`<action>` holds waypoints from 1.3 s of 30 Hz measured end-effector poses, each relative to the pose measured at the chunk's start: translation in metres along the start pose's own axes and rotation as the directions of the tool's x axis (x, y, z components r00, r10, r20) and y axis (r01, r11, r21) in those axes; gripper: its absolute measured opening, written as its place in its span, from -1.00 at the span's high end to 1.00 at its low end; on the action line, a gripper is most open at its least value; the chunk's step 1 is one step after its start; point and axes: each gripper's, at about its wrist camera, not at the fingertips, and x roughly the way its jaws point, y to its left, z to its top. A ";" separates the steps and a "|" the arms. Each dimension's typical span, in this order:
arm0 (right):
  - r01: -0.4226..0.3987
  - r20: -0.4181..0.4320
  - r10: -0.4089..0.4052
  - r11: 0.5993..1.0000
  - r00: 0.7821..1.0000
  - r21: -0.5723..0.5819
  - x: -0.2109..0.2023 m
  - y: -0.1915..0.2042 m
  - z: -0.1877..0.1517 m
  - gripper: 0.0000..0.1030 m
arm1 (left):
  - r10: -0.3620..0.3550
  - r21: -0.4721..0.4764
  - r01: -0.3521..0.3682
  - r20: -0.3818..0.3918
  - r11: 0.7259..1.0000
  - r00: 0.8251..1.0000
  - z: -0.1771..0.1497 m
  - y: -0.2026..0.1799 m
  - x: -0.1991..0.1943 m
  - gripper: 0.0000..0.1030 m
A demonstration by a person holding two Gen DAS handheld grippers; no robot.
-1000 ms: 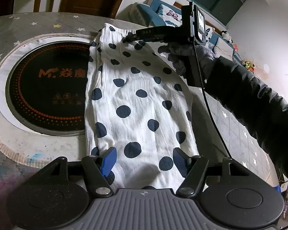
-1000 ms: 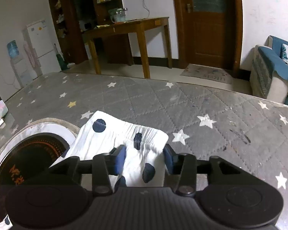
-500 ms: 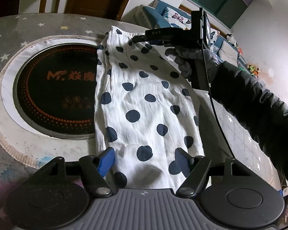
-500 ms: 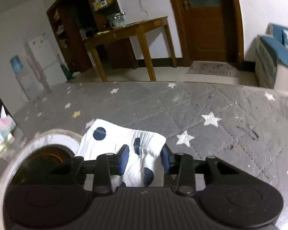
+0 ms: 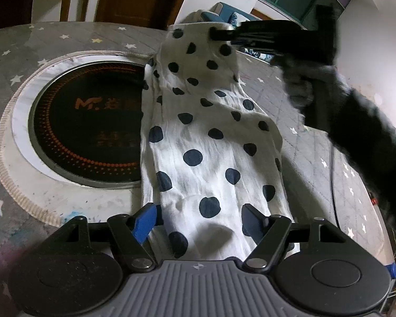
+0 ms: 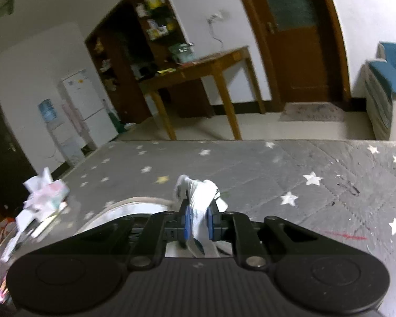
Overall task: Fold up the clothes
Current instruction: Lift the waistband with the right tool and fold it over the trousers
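Bare starred mat point(image 6: 316, 192) beyond garment point(image 5: 211, 142)

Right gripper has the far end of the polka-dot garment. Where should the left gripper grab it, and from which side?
The near end of the garment, the bunched edge between the open left gripper fingers. Come in low from the near side, along the cloth's length. The right gripper has pinched the far end, so closing on the opposite end probably lets both carry the fold.
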 end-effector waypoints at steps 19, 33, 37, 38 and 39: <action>-0.210 -0.013 0.210 0.978 0.978 -0.021 -0.163 0.130 -0.109 0.81 | 0.086 -0.059 -0.081 0.079 0.995 0.993 -0.030 0.027 -0.044 -0.56; -0.236 -0.141 0.209 0.946 0.968 -0.221 -0.219 0.176 -0.180 0.79 | 0.100 -0.088 -0.087 0.158 0.992 0.982 -0.037 0.037 -0.075 -0.57; -0.234 -0.202 0.180 0.929 0.963 -0.287 -0.222 0.183 -0.198 0.64 | 0.101 -0.091 -0.086 0.182 0.992 0.978 -0.036 0.037 -0.084 -0.59; -0.239 -0.216 0.180 0.928 0.960 -0.287 -0.222 0.183 -0.201 0.58 | 0.100 -0.089 -0.084 0.187 0.992 0.977 -0.035 0.036 -0.086 -0.59; -0.244 -0.229 0.180 0.927 0.956 -0.287 -0.222 0.184 -0.205 0.49 | 0.095 -0.085 -0.080 0.192 0.993 0.977 -0.034 0.035 -0.088 -0.59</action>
